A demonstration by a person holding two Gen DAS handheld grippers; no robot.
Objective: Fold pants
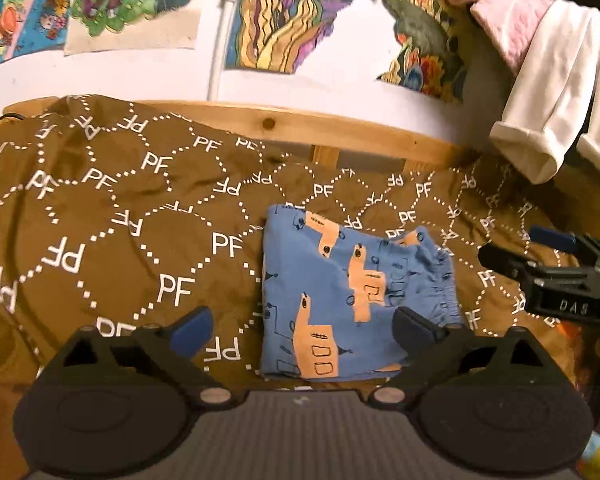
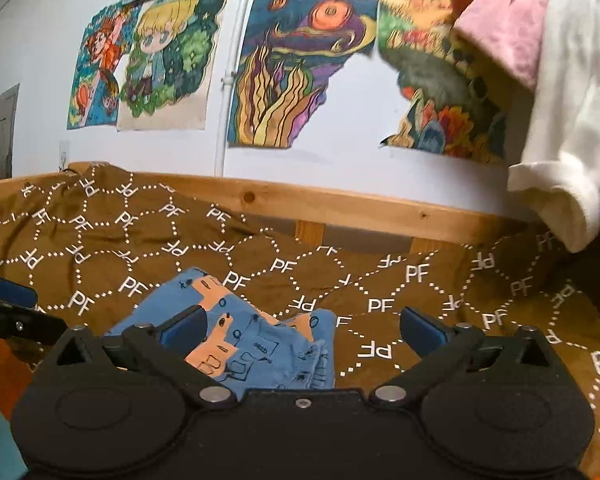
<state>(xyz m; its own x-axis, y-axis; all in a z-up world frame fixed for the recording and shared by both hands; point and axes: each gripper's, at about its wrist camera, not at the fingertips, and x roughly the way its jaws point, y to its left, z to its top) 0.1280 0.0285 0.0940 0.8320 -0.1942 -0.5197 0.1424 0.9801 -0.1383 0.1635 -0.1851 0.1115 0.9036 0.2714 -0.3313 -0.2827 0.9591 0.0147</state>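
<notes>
The blue pants [image 1: 340, 300] with orange house prints lie folded into a compact rectangle on the brown bedspread [image 1: 100, 220]. My left gripper [image 1: 304, 330] hovers just in front of them, jaws wide open, nothing between the blue pads. At the right edge of the left wrist view, the right gripper [image 1: 556, 264] is seen from the side, beside the pants' waistband end. In the right wrist view the pants [image 2: 260, 344] lie low and left, and my right gripper [image 2: 302, 330] stands wide open over their right edge, holding nothing.
A wooden bed rail [image 1: 320, 128] runs along the far side, with a white wall and colourful drawings [image 2: 300, 68] behind. White and pink cloths [image 2: 564, 100] hang at the upper right. The left gripper's tip [image 2: 8, 296] shows at the left edge of the right wrist view.
</notes>
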